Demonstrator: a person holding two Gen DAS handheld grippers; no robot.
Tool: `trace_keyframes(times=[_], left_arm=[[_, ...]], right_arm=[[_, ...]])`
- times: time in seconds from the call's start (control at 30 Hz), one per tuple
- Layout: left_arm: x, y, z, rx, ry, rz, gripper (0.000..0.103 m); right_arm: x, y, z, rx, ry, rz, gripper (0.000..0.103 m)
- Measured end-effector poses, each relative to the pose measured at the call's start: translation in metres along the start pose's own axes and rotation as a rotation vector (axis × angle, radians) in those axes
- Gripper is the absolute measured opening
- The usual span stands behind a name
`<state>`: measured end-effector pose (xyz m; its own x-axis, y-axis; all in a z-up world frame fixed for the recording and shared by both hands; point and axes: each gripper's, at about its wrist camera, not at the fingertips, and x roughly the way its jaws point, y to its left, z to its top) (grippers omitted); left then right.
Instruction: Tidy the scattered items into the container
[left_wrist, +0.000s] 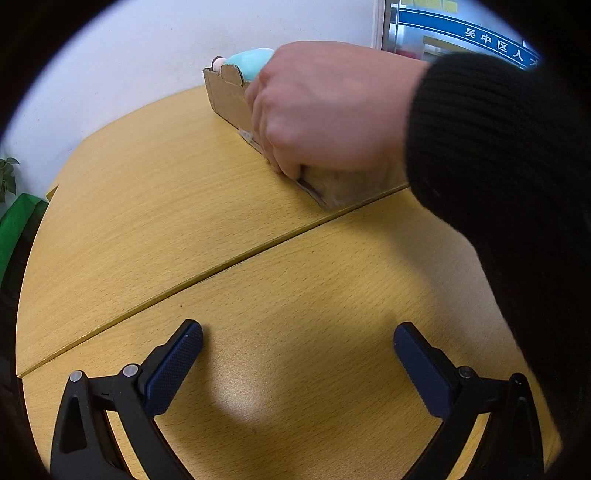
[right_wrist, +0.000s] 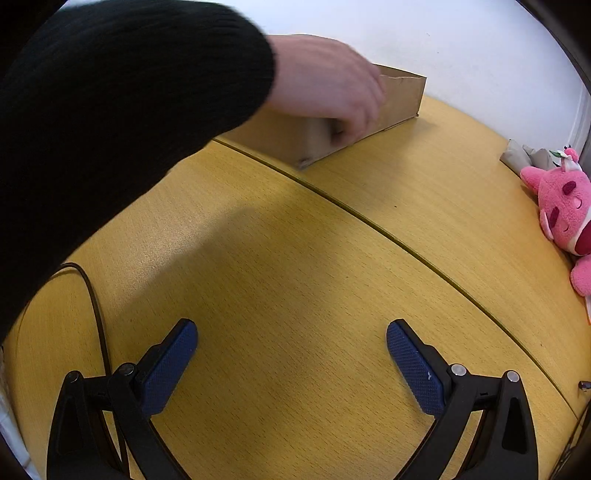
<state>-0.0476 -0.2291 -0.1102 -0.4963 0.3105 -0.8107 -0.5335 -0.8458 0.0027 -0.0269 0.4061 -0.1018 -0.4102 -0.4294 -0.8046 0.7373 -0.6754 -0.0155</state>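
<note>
Item one, my left gripper (left_wrist: 298, 341): jaws spread wide, nothing between the blue pads (left_wrist: 173, 369), hovering low over the yellow wood-grain table (left_wrist: 147, 221). Item two, my right gripper (right_wrist: 291, 339): likewise wide apart and empty, blue pads (right_wrist: 168, 365) over the same table (right_wrist: 295, 277), just on the near side of the seam (right_wrist: 369, 218) that runs between the two tabletop panels. Item three, the cardboard box (left_wrist: 229, 99), the container: a long, low tray set on the far panel close to the white wall, its near corner almost at the seam. Item four, a bare hand (left_wrist: 325, 110) in a black knit sleeve (left_wrist: 509, 177), gripping the box at its near end; in the right wrist view the same hand (right_wrist: 328, 88) curls over the box (right_wrist: 402, 99) rim. Item five, a pale blue soft object (left_wrist: 247, 62) showing above the box's far end, inside it as far as I can tell. Item six, a pink plush toy (right_wrist: 565, 214) lying at the table's right edge, well apart from the box. Item seven, a dark cable (right_wrist: 92, 295) trailing across the table beside my right gripper's left finger.
</note>
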Motion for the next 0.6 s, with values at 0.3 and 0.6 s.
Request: trace_keyframes(times=[0.3, 0.6], left_arm=[[0.0002, -0.0002, 0.0005, 0.001, 0.000, -0.001, 0.103], [-0.0019, -0.0008, -0.0009, 0.001, 0.000, -0.002, 0.103]], right_arm=[[-0.0001, 0.0001, 0.0000, 0.000, 0.000, 0.000, 0.103], [-0.0001, 0.0002, -0.0001, 0.000, 0.000, 0.000, 0.103]])
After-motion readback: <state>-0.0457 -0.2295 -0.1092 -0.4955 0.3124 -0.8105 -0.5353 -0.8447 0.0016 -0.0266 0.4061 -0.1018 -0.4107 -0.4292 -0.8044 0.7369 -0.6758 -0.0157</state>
